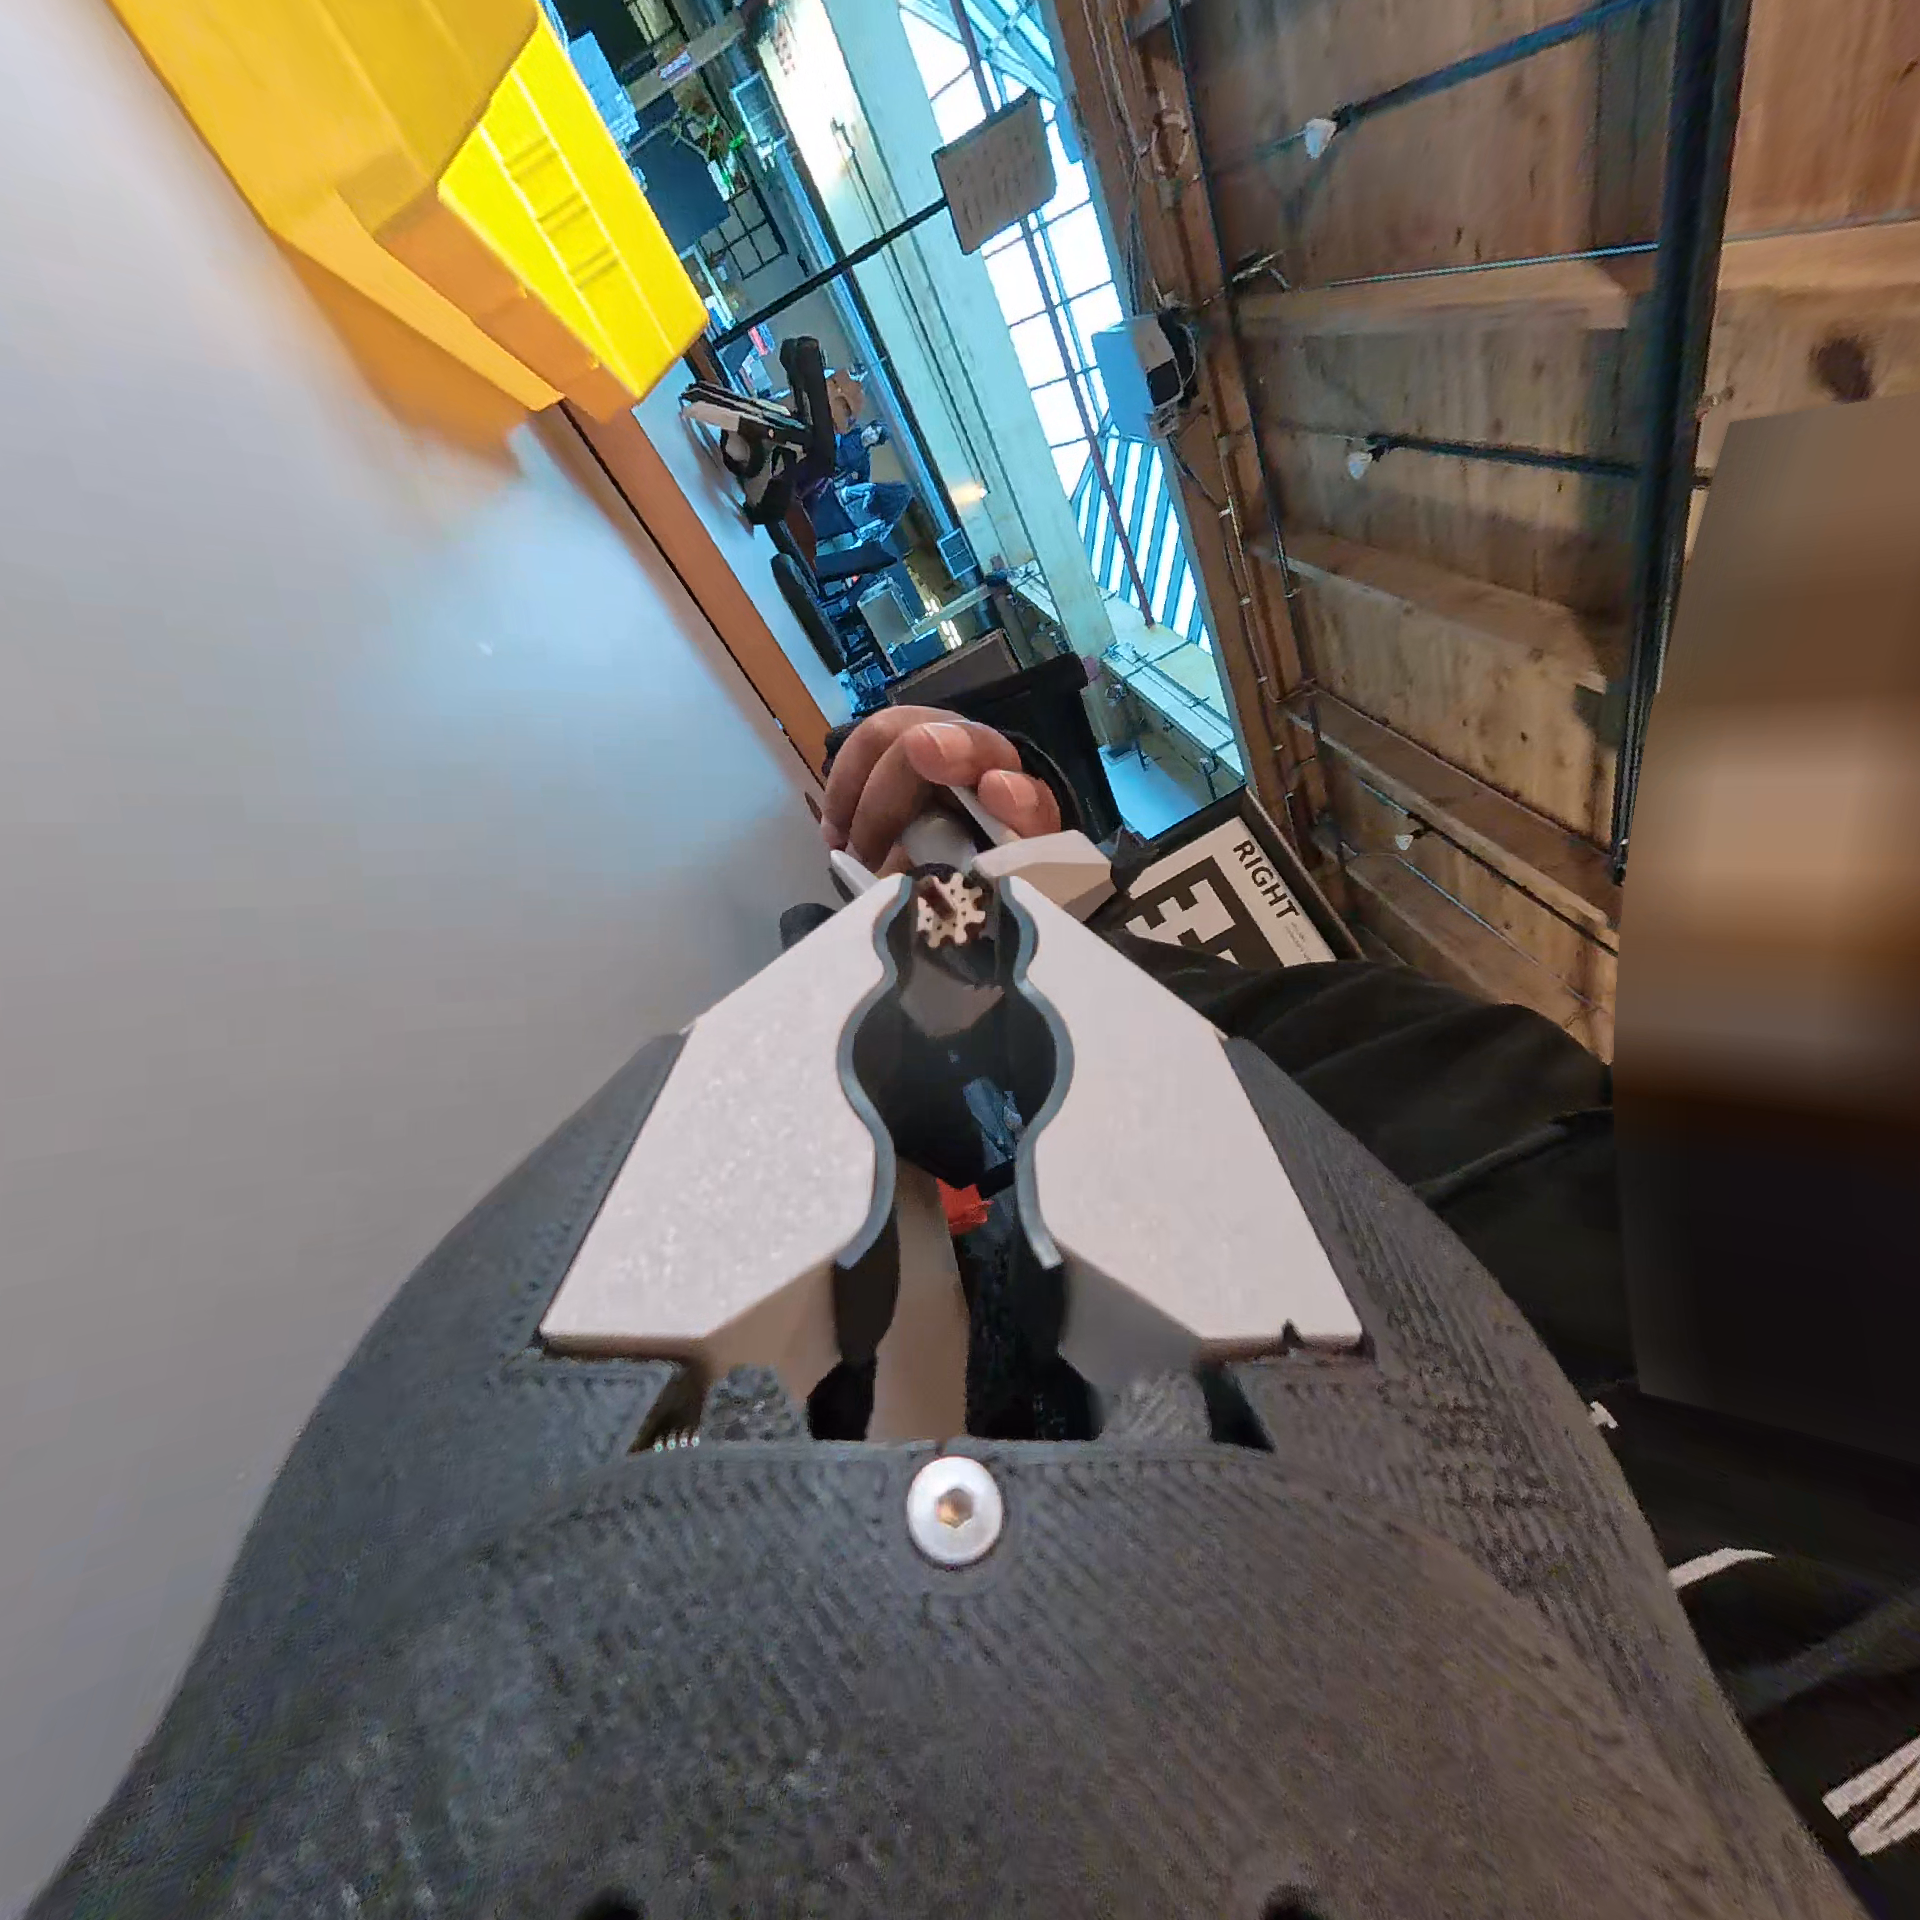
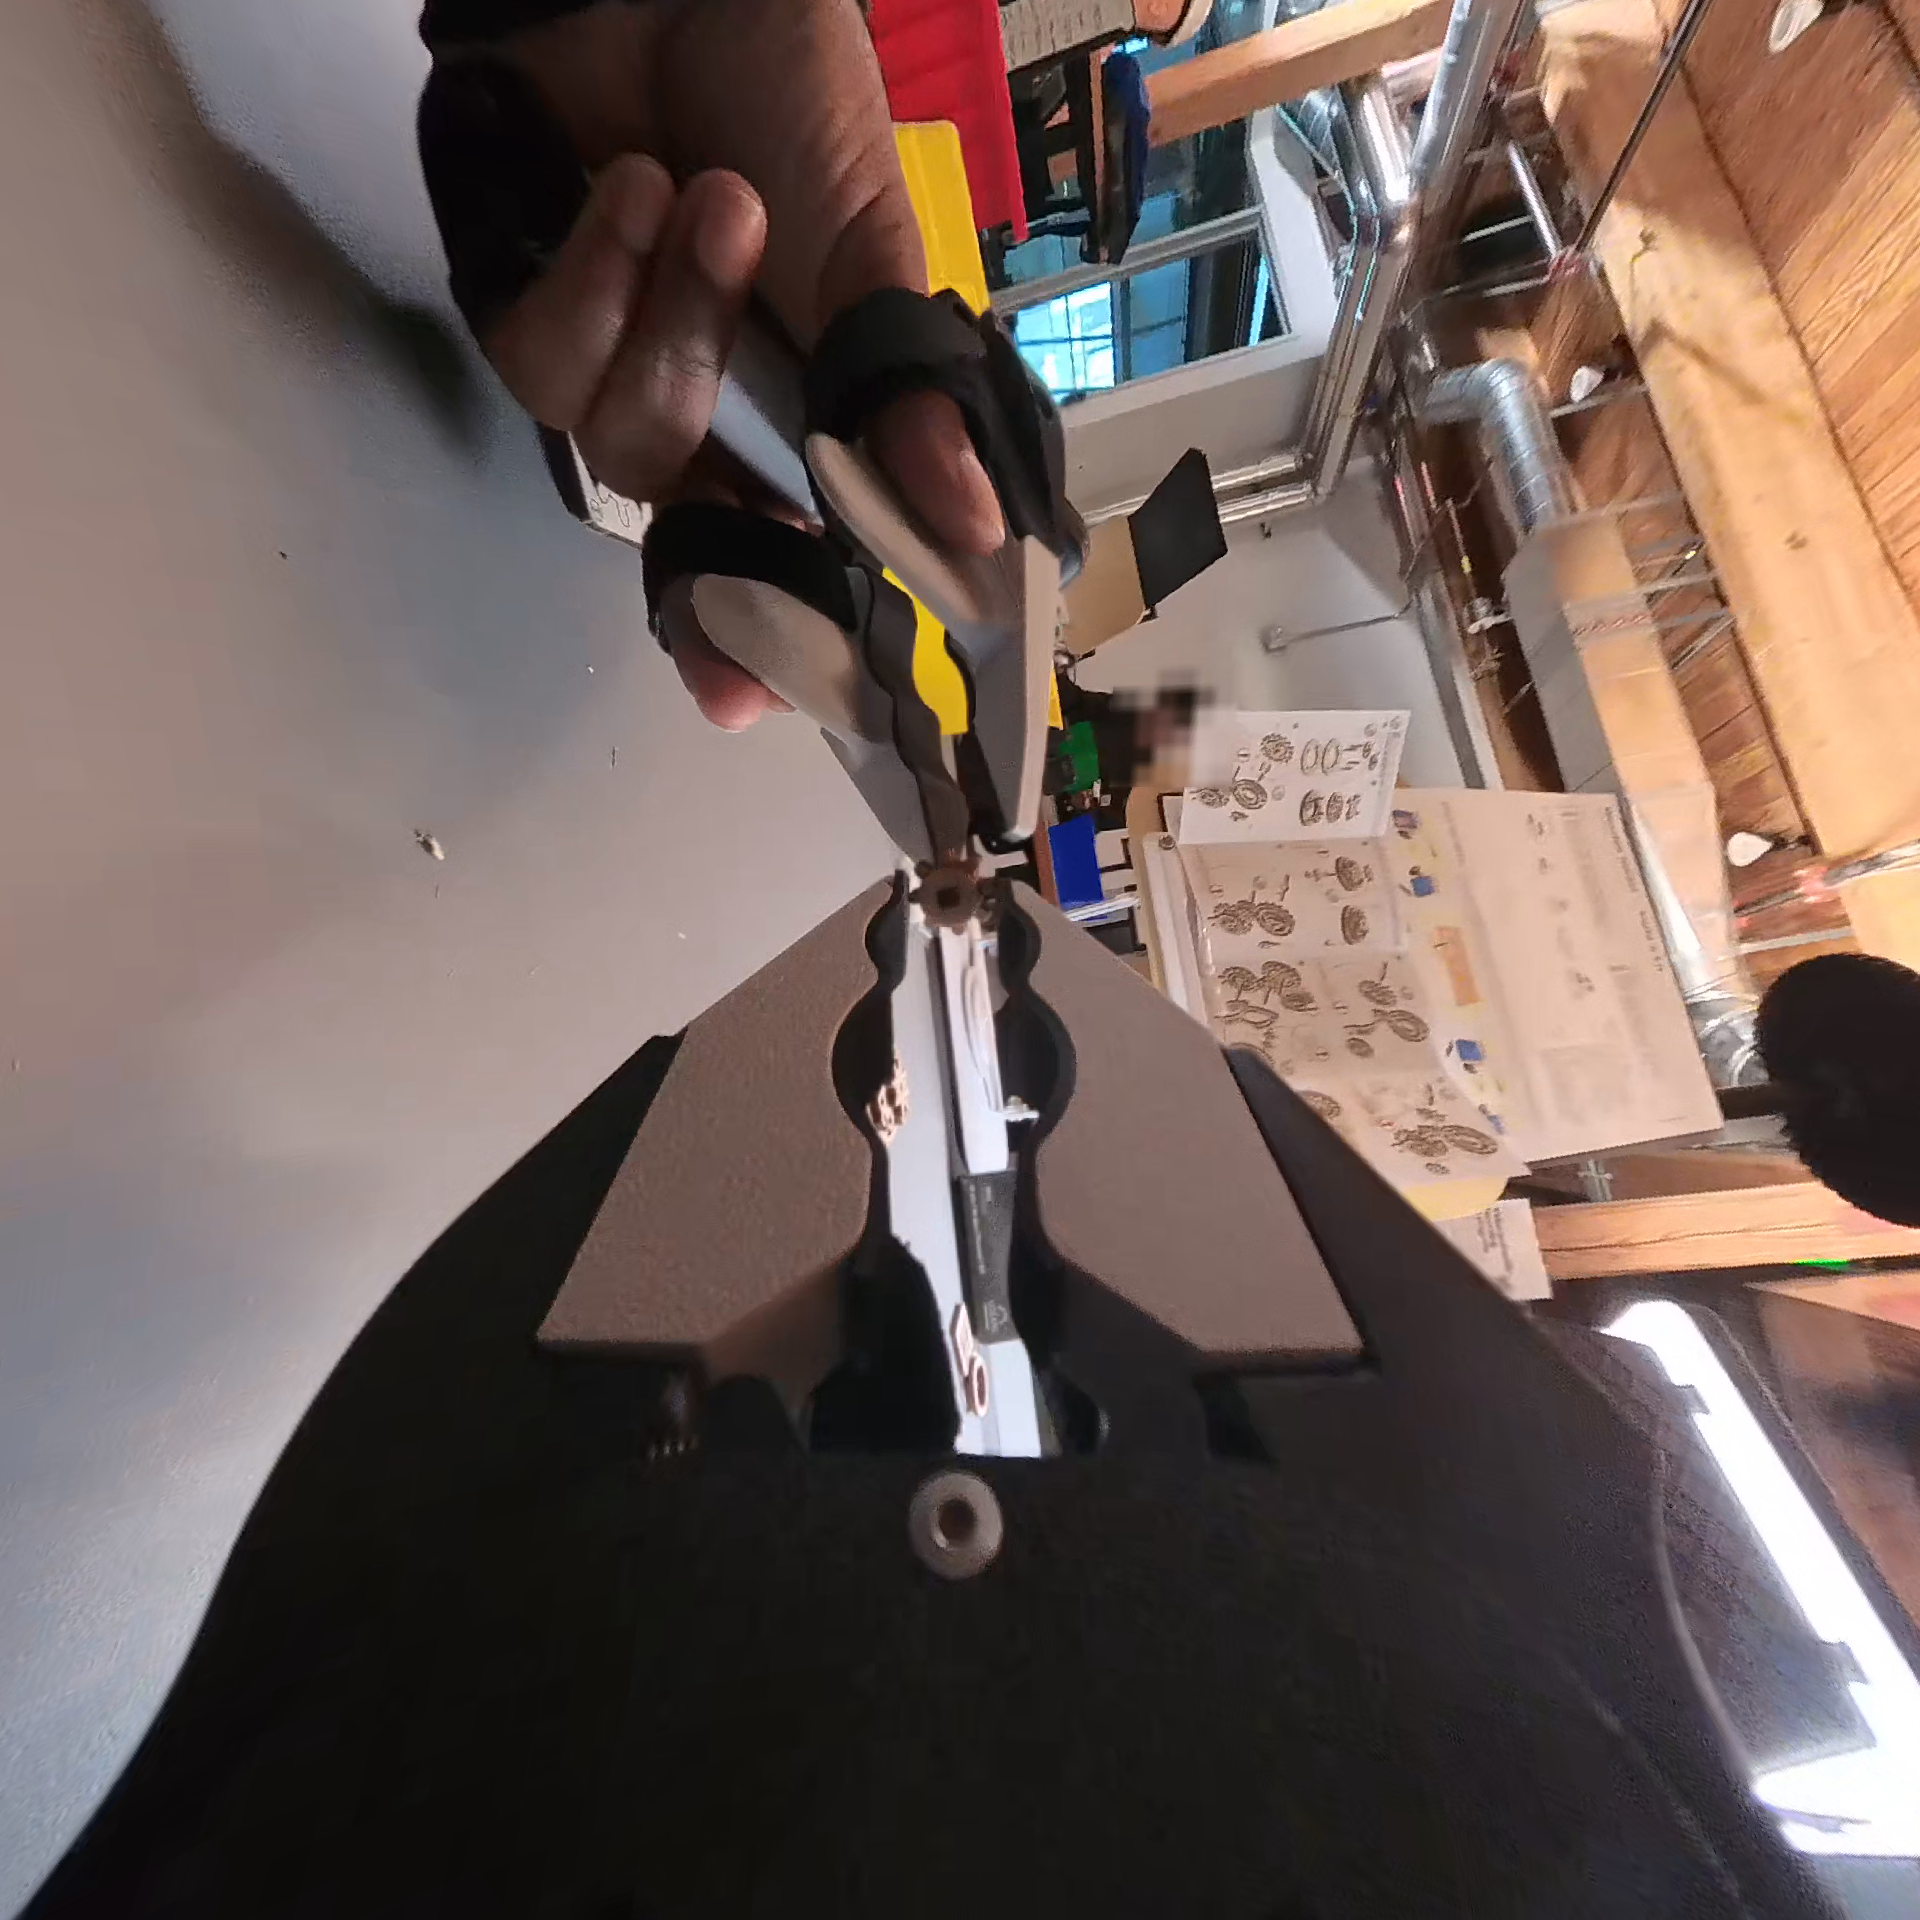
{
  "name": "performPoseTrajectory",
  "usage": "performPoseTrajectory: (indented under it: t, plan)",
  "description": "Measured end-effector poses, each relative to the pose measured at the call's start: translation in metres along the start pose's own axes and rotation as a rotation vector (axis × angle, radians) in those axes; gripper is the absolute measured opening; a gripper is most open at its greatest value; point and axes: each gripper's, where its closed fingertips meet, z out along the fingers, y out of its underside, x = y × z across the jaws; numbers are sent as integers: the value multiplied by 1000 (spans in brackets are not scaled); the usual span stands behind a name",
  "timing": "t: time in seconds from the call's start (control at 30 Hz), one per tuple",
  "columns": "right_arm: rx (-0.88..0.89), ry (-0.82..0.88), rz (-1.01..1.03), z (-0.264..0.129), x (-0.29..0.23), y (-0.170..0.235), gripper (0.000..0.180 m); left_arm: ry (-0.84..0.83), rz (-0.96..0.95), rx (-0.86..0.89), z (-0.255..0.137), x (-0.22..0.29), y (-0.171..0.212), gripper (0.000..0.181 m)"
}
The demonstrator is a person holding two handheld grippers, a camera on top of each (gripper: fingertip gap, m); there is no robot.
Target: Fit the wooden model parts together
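My left gripper [image 1: 954,923] is shut on a small pale wooden gear [image 1: 951,921] pinched at its fingertips, held in the air and tilted. My right gripper [image 1: 1029,862] faces it tip to tip, with a hand [image 1: 914,769] around it. In the right wrist view my right gripper [image 2: 948,900] is shut on a small brown gear with a square hole [image 2: 948,898]. The left gripper [image 2: 971,831] comes down from above and meets that gear. I cannot tell whether both views show one gear or two parts pressed together.
The grey table [image 1: 260,727] lies below, with yellow bins [image 1: 468,208] at its far edge. Sheets of assembly drawings [image 2: 1403,987] stand on the right. Loose wooden parts [image 2: 889,1107] show on the table through the right finger gap. A hand [image 2: 675,260] holds the left gripper.
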Motion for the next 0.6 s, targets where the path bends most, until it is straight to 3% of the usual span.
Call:
performPoseTrajectory:
  t: [0.27, 0.37, 0.5, 0.6]
  plan:
    - [-9, 25, -16, 3, 3, 3, 13, -60, 99, -27, 5, -2, -3, 1]
    - [-39, -57, 193, 0, 1, 14, 17, -164, 372, -143, 2, -3, -5, 2]
    - [-92, -225, 605, -9, -5, 33, 17, -457, 852, -474, -10, -37, -2, 2]
    - [-134, -371, 804, -12, -18, 38, 17, -590, 1021, -671, -13, -68, 1, 2]
